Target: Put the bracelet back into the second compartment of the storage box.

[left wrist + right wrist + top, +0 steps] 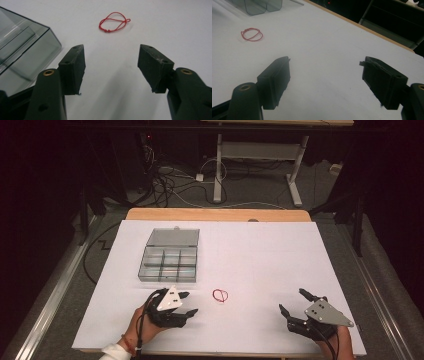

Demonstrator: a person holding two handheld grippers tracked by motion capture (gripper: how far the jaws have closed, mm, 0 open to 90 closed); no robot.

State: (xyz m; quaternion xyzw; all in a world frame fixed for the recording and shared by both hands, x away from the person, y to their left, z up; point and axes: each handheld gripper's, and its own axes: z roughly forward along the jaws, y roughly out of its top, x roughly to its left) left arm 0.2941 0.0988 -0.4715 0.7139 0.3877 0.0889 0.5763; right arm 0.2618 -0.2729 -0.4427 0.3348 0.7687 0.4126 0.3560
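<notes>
Jaws of the left gripper (186,303) stand apart with nothing between them, aimed at the thing ahead; those of the right gripper (294,300) gape wide over the bare white-covered counter (260,250). Largest on it is the clear grey plastic compartment box (170,262), lid open. Just beside the left jaws lies the thin red string loop (220,295), flat, light and limp; pinching where its strands cross looks safest.

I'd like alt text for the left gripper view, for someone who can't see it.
Two open black tongs point across a white table toward a small red string loop lying ahead, untouched. A clear plastic compartment box sits at the left edge.
</notes>
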